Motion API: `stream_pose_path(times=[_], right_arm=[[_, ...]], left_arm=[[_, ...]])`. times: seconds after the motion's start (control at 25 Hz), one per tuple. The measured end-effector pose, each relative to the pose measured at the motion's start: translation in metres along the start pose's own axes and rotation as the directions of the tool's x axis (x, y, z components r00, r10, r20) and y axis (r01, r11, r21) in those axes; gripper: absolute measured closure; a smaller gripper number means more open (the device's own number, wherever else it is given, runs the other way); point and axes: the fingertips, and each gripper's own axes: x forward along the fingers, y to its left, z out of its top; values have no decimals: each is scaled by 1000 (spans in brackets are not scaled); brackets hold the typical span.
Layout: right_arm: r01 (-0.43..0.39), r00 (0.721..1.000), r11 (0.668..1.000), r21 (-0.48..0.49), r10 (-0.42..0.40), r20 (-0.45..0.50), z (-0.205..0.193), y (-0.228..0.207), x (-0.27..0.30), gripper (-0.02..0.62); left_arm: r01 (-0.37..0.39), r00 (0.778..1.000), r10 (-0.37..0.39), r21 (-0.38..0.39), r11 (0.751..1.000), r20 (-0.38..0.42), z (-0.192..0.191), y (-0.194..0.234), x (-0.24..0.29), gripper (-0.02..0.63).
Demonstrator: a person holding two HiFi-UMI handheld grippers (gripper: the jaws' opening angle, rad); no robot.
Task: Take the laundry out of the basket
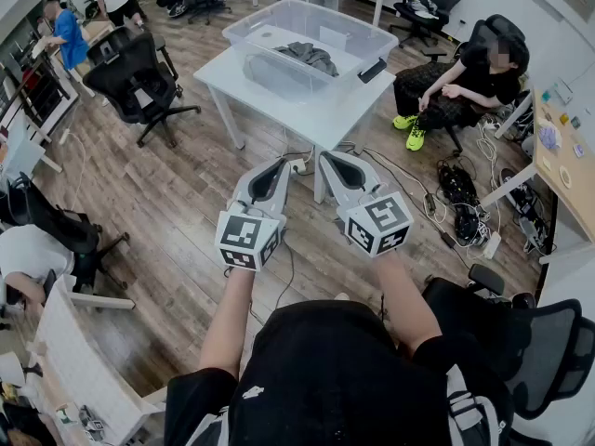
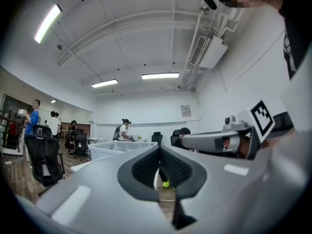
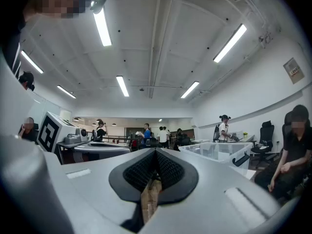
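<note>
Left claw [image 1: 283, 163] and right claw [image 1: 326, 157] pressed together, empty, well short of tabletop [image 1: 311, 111]. Not started yet: dark laundry [image 1: 308, 56] lying in basket [image 1: 244, 28], maybe one piece.

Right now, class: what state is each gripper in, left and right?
Left gripper: closed, jaws together, holding nothing.
Right gripper: closed, jaws together, holding nothing.

Head view looks steeply down; gripper views face the basket [image 1: 279, 68] level.
</note>
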Motion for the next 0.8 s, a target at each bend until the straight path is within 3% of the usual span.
stream_pose_path(times=[0.8], right_arm=[[-2,1000,999,47,2,7,-9,-8,6,597]], left_arm=[[-22,1000,22,-27,999,-15,-12,7,4,597]])
